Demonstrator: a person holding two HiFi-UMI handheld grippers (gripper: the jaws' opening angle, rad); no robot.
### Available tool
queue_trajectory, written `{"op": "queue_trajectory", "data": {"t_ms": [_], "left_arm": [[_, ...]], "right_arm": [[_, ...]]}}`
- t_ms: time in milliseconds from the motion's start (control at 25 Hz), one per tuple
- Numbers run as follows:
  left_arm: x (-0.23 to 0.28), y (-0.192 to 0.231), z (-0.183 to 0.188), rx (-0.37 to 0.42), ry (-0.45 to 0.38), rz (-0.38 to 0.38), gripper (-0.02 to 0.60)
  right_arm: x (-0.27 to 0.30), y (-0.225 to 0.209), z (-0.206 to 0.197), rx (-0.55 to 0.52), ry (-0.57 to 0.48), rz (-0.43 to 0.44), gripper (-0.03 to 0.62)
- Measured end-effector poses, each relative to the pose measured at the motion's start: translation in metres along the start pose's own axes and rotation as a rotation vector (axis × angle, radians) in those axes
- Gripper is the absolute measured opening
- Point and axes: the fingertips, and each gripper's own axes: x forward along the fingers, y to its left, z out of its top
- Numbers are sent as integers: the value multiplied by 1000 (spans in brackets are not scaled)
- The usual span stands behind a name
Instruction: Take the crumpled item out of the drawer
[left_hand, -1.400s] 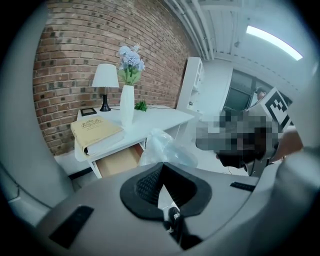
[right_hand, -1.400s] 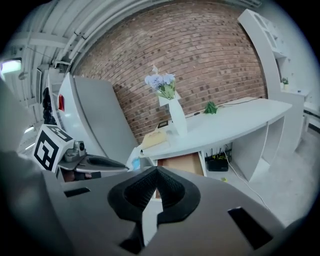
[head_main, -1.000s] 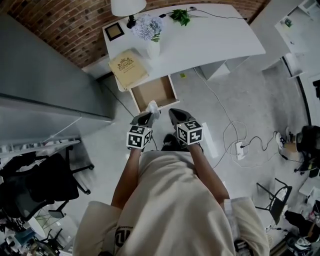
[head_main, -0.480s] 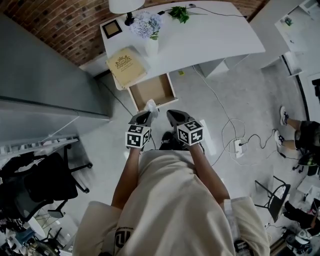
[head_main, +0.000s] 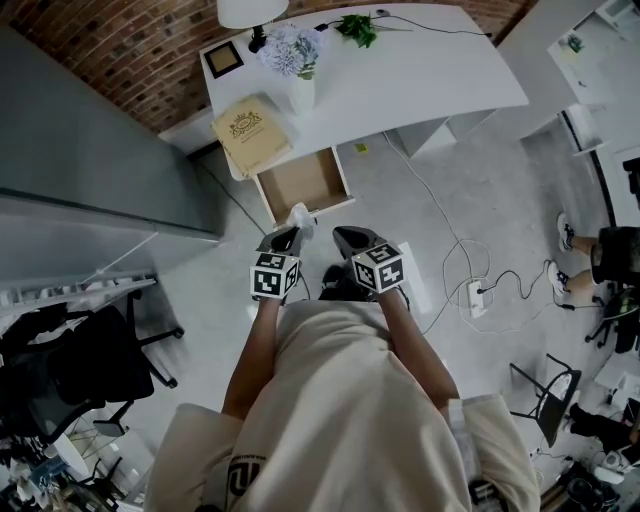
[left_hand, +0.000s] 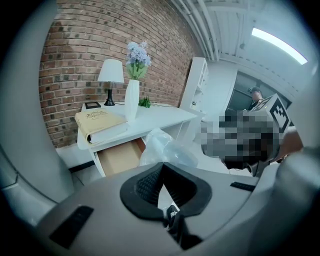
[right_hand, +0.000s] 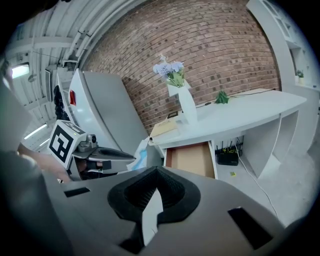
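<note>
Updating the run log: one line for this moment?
left claw: shut on crumpled item | right claw: shut, empty | drawer: open, empty

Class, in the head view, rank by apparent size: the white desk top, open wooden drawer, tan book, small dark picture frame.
Largest: white desk top, clearly.
Next: open wooden drawer and tan book look about alike, so they are left unranked.
Smallest: small dark picture frame.

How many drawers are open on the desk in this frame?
1: the drawer under the desk's left end, below the book. The left gripper holds the crumpled plastic in front of it. Others may be hidden under the top.
</note>
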Motion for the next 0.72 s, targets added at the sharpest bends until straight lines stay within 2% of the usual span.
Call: {"op": "queue_trajectory", "data": {"t_ms": [440,720], "left_arm": [[9,-2,1,30,20,6,15],[12,-1,6,23,14,3,15]], "right_arm": [[-7,-4,-6,11,16,12,25],[-7,-7,-3,10,24,22,25]]}}
